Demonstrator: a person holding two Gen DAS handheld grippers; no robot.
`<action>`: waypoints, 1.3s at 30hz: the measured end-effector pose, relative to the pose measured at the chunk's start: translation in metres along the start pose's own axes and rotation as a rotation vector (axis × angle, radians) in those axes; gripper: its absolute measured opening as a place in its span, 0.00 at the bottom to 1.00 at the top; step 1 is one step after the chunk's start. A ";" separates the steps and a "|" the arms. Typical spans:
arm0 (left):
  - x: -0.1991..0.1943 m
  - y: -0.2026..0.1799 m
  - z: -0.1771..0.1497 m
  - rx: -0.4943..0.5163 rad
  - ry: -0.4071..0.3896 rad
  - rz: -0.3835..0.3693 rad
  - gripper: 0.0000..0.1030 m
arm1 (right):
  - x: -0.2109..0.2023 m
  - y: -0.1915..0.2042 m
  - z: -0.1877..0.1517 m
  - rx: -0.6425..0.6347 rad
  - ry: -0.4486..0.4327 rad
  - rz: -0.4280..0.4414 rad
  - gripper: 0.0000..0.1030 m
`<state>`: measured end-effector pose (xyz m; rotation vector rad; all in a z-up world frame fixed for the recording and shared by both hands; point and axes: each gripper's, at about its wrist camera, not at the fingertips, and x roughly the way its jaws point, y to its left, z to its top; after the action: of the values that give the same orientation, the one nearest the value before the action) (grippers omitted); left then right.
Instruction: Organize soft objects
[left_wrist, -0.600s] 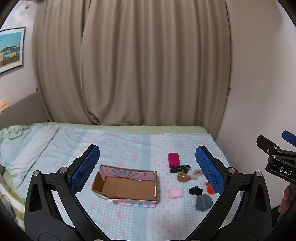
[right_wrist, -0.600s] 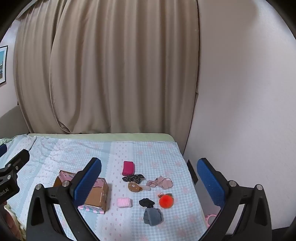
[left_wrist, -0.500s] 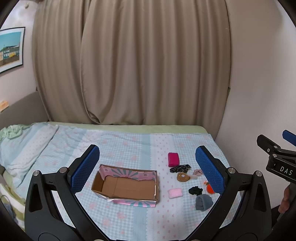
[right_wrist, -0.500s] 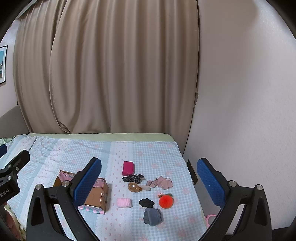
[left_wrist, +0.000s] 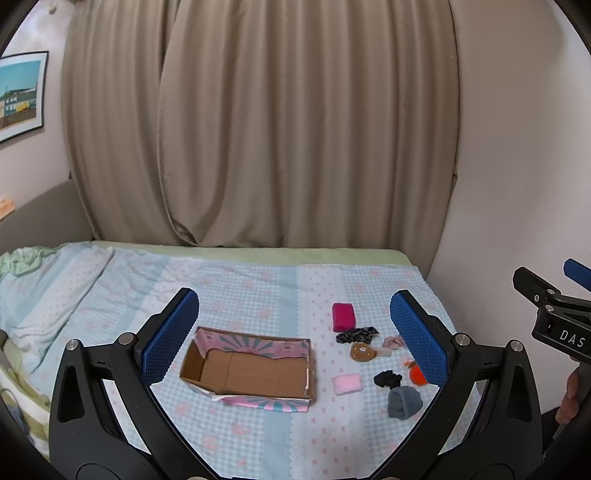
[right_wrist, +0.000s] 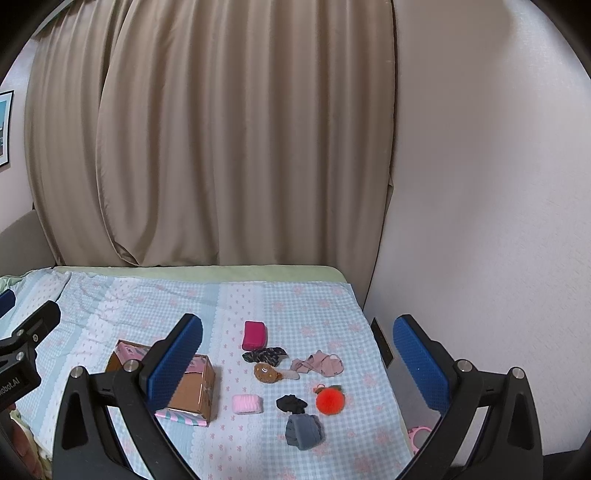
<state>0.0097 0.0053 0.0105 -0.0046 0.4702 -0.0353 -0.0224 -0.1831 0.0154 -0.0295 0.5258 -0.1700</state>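
Observation:
An empty cardboard box (left_wrist: 251, 373) with pink patterned sides lies on the bed; it also shows in the right wrist view (right_wrist: 192, 391). To its right lie several soft items: a magenta pouch (right_wrist: 254, 334), a dark scrunchie (right_wrist: 264, 355), a brown plush (right_wrist: 266, 372), a pink fabric piece (right_wrist: 319, 363), a pink sponge (right_wrist: 246, 403), a black scrunchie (right_wrist: 291, 403), an orange pom-pom (right_wrist: 330, 400) and a grey beanie (right_wrist: 303, 431). My left gripper (left_wrist: 293, 338) and right gripper (right_wrist: 295, 363) are both open, empty and held above the bed's near edge.
The bed (left_wrist: 240, 291) has a blue checked sheet. Beige curtains (left_wrist: 258, 129) hang behind it and a wall (right_wrist: 480, 221) runs along its right side. A rumpled blanket (left_wrist: 33, 288) lies at the left. A pink object (right_wrist: 419, 435) sits on the floor by the wall.

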 end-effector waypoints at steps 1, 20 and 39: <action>0.000 0.000 0.000 0.000 0.000 0.001 1.00 | 0.000 0.000 0.000 0.000 0.001 0.000 1.00; 0.000 0.000 0.000 0.003 -0.004 -0.001 1.00 | 0.000 0.004 0.003 -0.001 -0.003 0.002 1.00; 0.000 -0.002 -0.001 0.000 -0.004 0.000 1.00 | 0.000 0.004 -0.001 0.000 -0.006 0.004 1.00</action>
<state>0.0089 0.0036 0.0096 -0.0046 0.4658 -0.0358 -0.0224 -0.1789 0.0142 -0.0290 0.5197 -0.1664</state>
